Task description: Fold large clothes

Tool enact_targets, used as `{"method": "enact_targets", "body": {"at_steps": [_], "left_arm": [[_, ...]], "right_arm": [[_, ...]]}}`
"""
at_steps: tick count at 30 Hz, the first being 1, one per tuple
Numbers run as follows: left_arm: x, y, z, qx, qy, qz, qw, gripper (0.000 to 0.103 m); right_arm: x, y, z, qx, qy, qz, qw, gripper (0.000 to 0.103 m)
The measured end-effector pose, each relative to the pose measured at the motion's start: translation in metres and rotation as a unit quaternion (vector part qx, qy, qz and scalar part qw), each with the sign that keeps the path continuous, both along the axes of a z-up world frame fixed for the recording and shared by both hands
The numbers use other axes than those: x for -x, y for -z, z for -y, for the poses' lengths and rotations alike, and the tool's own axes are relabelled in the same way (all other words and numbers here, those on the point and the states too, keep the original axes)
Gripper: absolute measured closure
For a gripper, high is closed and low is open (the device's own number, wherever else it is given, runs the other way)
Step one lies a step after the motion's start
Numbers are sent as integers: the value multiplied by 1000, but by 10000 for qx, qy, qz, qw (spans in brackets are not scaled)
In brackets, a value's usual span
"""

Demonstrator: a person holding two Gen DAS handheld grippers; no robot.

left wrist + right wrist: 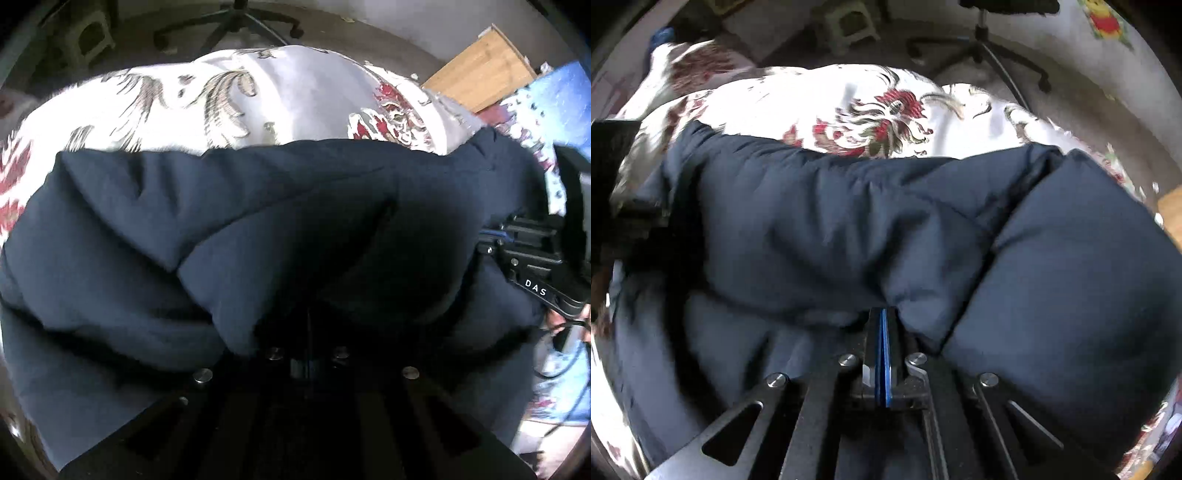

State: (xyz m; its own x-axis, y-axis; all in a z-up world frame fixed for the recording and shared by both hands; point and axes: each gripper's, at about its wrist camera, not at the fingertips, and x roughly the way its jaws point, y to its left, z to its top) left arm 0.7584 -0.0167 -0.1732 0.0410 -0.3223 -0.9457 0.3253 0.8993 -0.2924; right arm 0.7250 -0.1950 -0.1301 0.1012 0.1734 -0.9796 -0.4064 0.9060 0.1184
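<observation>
A dark navy padded jacket (258, 229) lies bunched on a bed with a white floral sheet (295, 99). In the left wrist view my left gripper (308, 325) is buried in the jacket's dark folds, its fingers hidden by fabric. The other gripper's body (535, 266) shows at the right, at the jacket's edge. In the right wrist view the jacket (849, 229) fills the frame, and my right gripper (884, 317) is shut, its blue-edged fingers pressed together with the tips under a fold of the jacket.
The floral sheet (886, 118) covers the bed beyond the jacket. An office chair base (229, 22) and a small stool (86, 37) stand on the floor behind. A wooden board (480, 70) is at the far right.
</observation>
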Motion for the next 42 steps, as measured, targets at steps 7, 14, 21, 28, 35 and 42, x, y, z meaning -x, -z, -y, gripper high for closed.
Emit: {"method": "enact_targets", "body": {"at_steps": [7, 14, 21, 28, 35, 42], "left_arm": [[10, -8, -15, 372, -348, -50, 9987, 99], [30, -12, -20, 373, -564, 35, 9977, 99], [44, -19, -5, 126, -590, 388, 9974, 100], [84, -63, -18, 133, -837, 1187, 9893, 98], [123, -107, -22, 401, -1162, 2071, 9706, 58], [184, -154, -47, 745, -1529, 2757, 9461, 28]], "right_arm": [[8, -5, -7, 254, -284, 393, 9985, 103], [31, -37, 24, 93, 111, 526, 9985, 103], [23, -25, 16, 382, 355, 499, 9974, 103], [53, -64, 7, -161, 671, 1047, 9921, 82], [96, -101, 3, -480, 955, 1894, 9761, 63], [145, -138, -7, -756, 1193, 2640, 9541, 35]]}}
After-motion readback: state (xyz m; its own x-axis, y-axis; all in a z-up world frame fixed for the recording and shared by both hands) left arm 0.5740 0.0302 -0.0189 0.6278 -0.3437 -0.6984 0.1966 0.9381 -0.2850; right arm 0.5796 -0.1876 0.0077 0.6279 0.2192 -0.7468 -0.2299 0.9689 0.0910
